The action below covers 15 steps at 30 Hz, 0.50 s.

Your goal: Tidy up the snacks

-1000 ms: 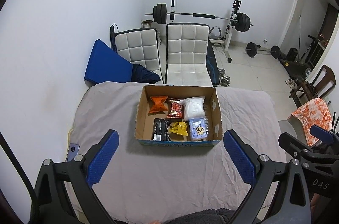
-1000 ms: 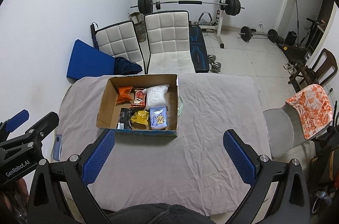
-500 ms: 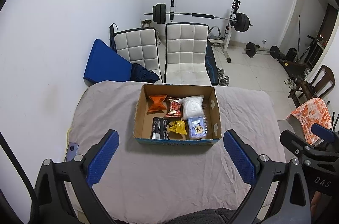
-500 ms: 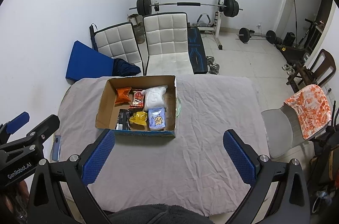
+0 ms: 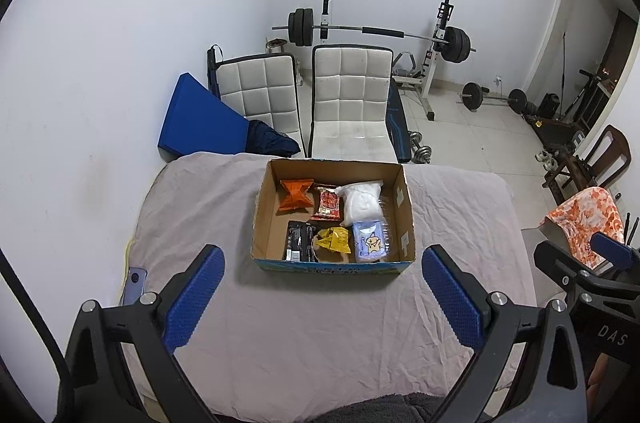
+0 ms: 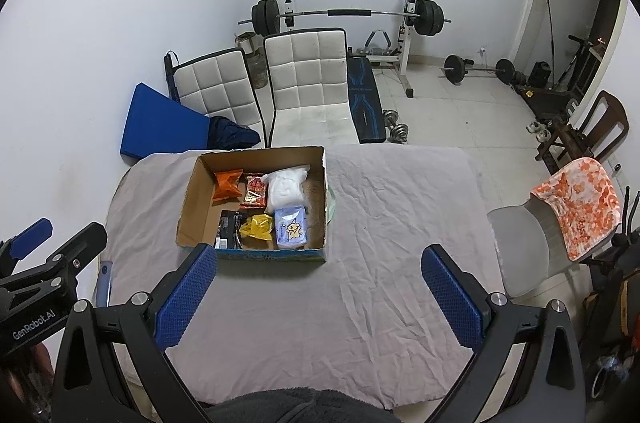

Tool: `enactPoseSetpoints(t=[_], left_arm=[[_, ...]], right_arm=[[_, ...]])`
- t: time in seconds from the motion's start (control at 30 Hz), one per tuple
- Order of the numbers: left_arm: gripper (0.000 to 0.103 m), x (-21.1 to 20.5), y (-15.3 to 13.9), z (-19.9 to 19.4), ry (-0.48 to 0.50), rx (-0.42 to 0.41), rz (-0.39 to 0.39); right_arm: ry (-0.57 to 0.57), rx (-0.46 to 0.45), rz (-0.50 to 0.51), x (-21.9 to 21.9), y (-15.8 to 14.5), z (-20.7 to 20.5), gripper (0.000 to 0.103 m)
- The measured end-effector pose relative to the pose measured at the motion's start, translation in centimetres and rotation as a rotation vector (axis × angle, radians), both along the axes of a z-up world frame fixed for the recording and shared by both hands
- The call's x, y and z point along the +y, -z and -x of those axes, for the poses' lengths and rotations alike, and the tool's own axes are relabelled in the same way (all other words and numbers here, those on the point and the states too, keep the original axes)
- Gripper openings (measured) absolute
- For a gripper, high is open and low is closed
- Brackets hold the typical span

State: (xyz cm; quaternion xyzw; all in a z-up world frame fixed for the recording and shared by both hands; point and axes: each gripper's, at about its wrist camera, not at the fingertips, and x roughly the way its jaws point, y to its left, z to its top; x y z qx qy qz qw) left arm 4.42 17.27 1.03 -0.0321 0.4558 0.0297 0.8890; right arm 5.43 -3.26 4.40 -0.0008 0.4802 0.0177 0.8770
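Observation:
An open cardboard box (image 5: pixel 404 207) (image 6: pixel 192 199) sits on the cloth-covered table (image 5: pixel 312 327) (image 6: pixel 392 215). Inside lie several snack packs: an orange pack (image 5: pixel 295 194) (image 6: pixel 226 184), a red pack (image 5: pixel 329 202), a white bag (image 5: pixel 362 201) (image 6: pixel 286 188), a black pack (image 5: pixel 299 241), a yellow pack (image 5: pixel 332 238) (image 6: pixel 257 226) and a pale blue pack (image 5: pixel 370 241) (image 6: pixel 291 226). My left gripper (image 5: pixel 322 297) is open, high above the table's near part. My right gripper (image 6: pixel 320 297) is open too, to the right of the box. Both hold nothing.
A phone (image 5: pixel 134 286) lies at the table's left edge. Something pale green (image 6: pixel 333 200) peeks out from under the box's right side. Two white chairs (image 5: pixel 348 99) stand behind the table, a grey chair with an orange cloth (image 6: pixel 576 199) to the right. Gym weights fill the back.
Both grippers have risen and drawn back slightly, so the box looks a little smaller and farther. Nothing on the table has moved.

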Motion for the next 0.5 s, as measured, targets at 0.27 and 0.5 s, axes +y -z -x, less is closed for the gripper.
enactPoseSetpoints(t=[0.27, 0.5], left_arm=[[0.101, -0.24, -0.11, 0.27, 0.008, -0.005, -0.002], [0.101, -0.67, -0.44, 0.34, 0.029, -0.009, -0.022]], right_arm=[[0.014, -0.007, 0.001, -0.44, 0.08, 0.25, 0.103], [0.019, -0.006, -0.004, -0.6, 0.25, 0.38, 0.103]])
